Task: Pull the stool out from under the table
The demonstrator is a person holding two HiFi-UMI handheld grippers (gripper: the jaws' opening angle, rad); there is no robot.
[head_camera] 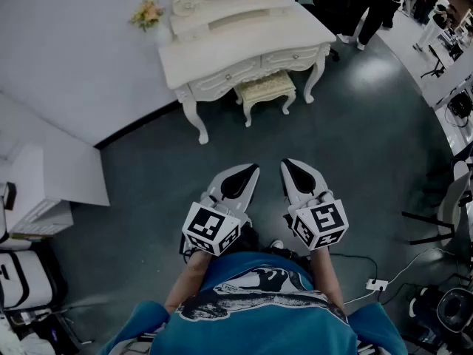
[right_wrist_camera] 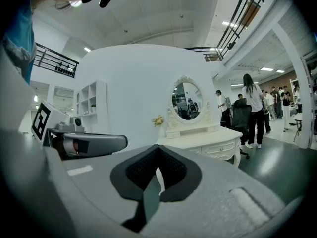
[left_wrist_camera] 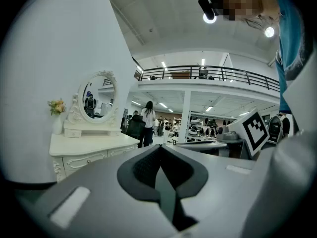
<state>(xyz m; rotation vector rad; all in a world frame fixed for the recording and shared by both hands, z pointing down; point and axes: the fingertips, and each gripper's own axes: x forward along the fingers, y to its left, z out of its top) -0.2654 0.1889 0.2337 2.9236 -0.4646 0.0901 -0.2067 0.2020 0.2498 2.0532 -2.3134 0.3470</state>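
Under table [head_camera: 251,46]: stool [head_camera: 264,87] tucked in.
Vase [left_wrist_camera: 58,126]: flowers [left_wrist_camera: 57,105].
Left gripper [head_camera: 251,170]: clenched, empty.
Right gripper [head_camera: 287,166]: clenched, empty.

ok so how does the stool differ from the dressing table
The dressing table is white and much the larger; the stool is small and creamier in tone. The dressing table carries a mirror and flowers; the stool's padded seat is bare. The stool sits tucked partly under the dressing table's front. Both have curved legs.
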